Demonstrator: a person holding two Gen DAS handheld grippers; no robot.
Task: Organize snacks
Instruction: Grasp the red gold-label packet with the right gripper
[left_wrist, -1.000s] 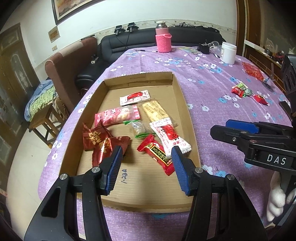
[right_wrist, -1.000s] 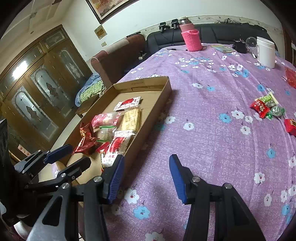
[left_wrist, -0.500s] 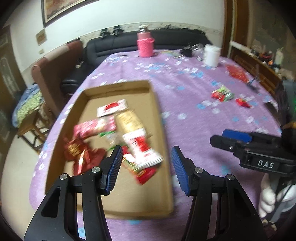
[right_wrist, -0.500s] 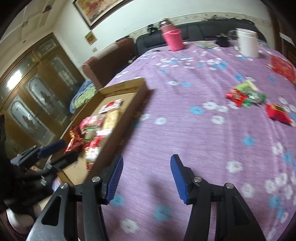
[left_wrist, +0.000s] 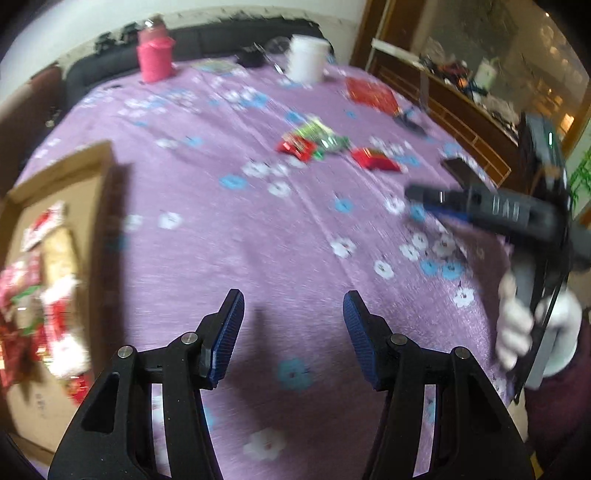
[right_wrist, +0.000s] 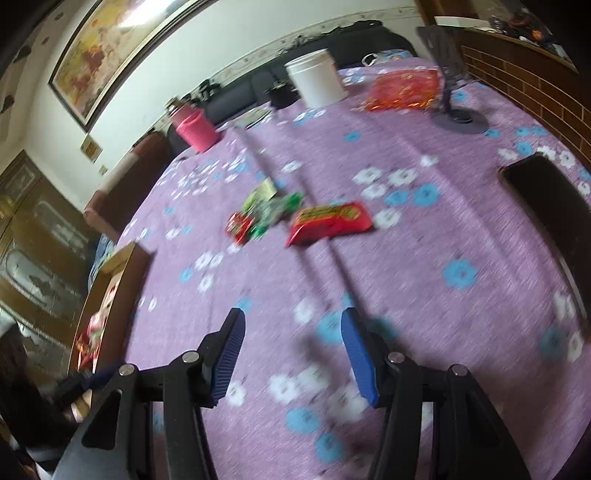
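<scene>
- My left view alone showed my gloved right hand (left_wrist: 517, 325) holding the right gripper (left_wrist: 417, 199) from the side, off at the right edge above the cloth.
- My right view alone showed the big framed painting (right_wrist: 110, 48) on the wall and the dark phone (right_wrist: 546, 199) lying flat on the cloth – in the other view that phone was only a smear.
- My left gripper (left_wrist: 293, 332) pointed down at bare purple cloth, blue pads parted at a middling width, nothing between them.
- My right gripper's pads were likewise parted over the cloth and empty.
- The cardboard tray (left_wrist: 107, 206) sat at the left edge of my left view with the sorted snacks (left_wrist: 55, 295) blurred inside it; my right view caught only its near wall.
- The loose snacks – a red-and-green cluster (right_wrist: 262, 214) and a red packet (right_wrist: 328, 221) just beside it – lay on the worktop (right_wrist: 406, 295) well ahead of my grippers.
- Farther back stood a white jar (right_wrist: 316, 77), a pink-sleeved flask (right_wrist: 194, 127) and a red bag (right_wrist: 402, 88), with a black sofa (right_wrist: 236, 96) behind.
</scene>
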